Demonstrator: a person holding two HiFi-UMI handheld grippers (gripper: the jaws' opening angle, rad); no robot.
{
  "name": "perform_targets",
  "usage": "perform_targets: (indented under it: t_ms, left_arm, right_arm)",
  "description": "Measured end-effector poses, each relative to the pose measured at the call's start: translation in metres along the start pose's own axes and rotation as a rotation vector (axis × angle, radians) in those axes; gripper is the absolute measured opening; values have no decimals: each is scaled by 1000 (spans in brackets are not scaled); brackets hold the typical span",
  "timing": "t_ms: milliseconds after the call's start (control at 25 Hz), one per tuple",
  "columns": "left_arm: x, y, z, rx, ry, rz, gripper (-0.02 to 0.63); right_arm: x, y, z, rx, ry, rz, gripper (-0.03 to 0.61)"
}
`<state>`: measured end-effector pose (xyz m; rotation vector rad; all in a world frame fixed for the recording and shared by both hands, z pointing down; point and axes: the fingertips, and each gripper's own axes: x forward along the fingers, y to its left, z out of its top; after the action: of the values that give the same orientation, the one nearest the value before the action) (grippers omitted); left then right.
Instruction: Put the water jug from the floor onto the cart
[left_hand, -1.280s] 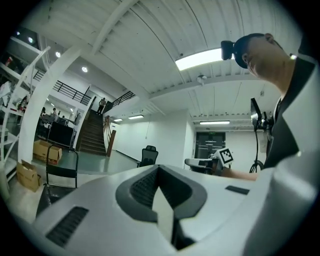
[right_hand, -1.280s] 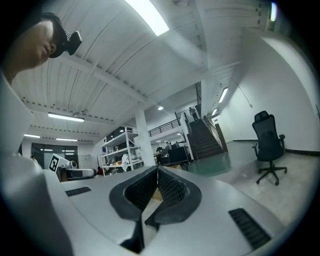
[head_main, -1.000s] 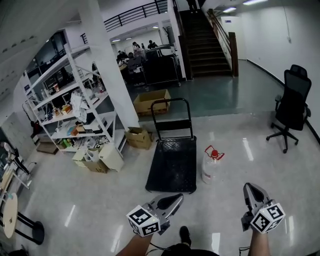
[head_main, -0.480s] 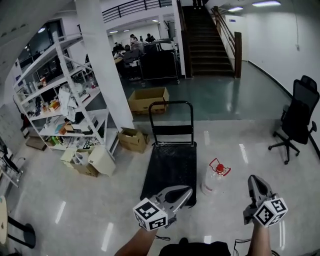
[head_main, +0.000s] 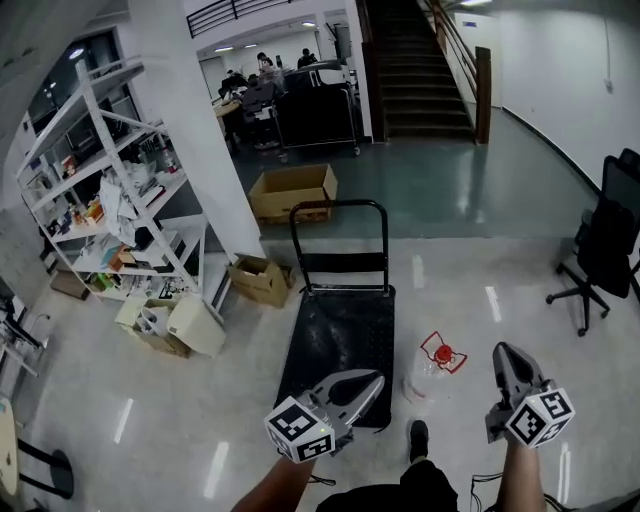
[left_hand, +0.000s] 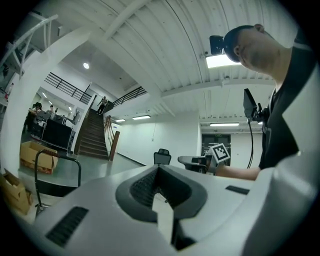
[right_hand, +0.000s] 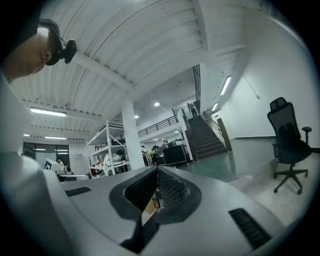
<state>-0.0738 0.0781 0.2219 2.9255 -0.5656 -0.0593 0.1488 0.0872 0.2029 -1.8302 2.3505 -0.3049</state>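
Two sets of jaws are pressed together with nothing between them, as each gripper view shows: the left hand-held gripper (head_main: 372, 381) and the right hand-held gripper (head_main: 503, 355). Only the head view shows the water jug (head_main: 428, 372), upright on the floor (head_main: 180, 420) just beside the cart (head_main: 335, 335), at its right edge. The left gripper view catches the cart handle (left_hand: 55, 154); the right gripper view, an office chair (right_hand: 287, 145).

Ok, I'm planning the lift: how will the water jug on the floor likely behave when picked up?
The water jug has a clear, rigid-looking body: probably stiff, and heavy if full, though its fill can't be seen. Lifted by the red handle, it may swing. Standing upright, it probably won't roll.
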Motion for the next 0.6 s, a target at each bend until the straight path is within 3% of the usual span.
perform_targets:
  t_ms: [200,280,400,600]
  left_arm:
    - [69,50,-1,-20,17,45,2]
    - [100,70,3,-48,11,69,2]
    - [145,101,12,-29,32,110,2]
    - [191,128,1,-58,60,140,2]
  right_arm:
    - [66,-64,-1,0,19,51,2]
    - [91,-91,9,-15,23,72,2]
    - [129,-128,29,-48,16,102,3]
    - [168,-185,16,-38,72,86,3]
